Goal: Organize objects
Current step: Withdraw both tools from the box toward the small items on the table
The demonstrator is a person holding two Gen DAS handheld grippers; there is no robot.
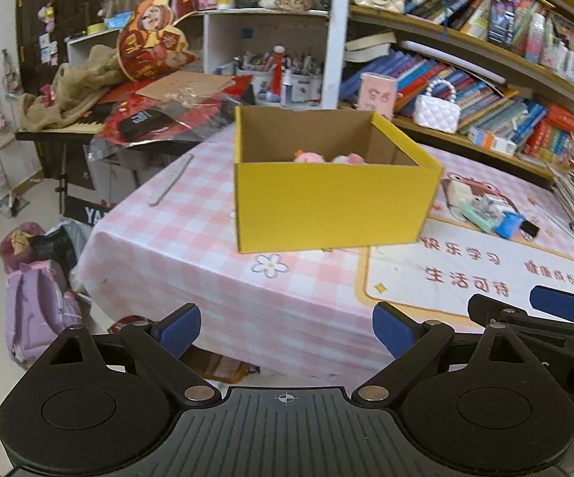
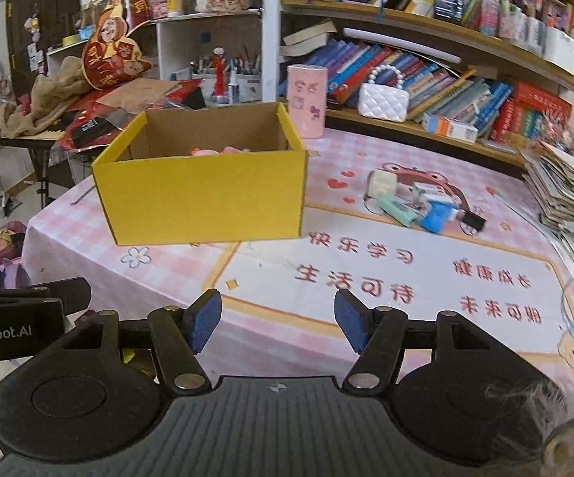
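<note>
An open yellow cardboard box (image 1: 332, 206) (image 2: 203, 198) stands on the pink checked table (image 1: 191, 278) (image 2: 406, 270); pink plush toys (image 1: 328, 158) (image 2: 217, 151) lie inside. To its right lies a small pile: a cream block (image 2: 381, 183), a mint green item (image 1: 477, 216) (image 2: 398, 206), a blue item (image 1: 507, 224) (image 2: 437, 214) and a black clip (image 2: 472, 220). My left gripper (image 1: 287, 328) is open and empty at the table's near edge. My right gripper (image 2: 278, 324) is open and empty beside it, also seen in the left wrist view (image 1: 541, 306).
Bookshelves (image 2: 445, 75) run along the back right, with a white quilted purse (image 2: 383, 101) and a pink cylinder (image 2: 306, 99). A paper stack (image 2: 565, 194) sits at the right edge. A cluttered keyboard stand (image 1: 88, 119) and bags (image 1: 36, 302) are on the left.
</note>
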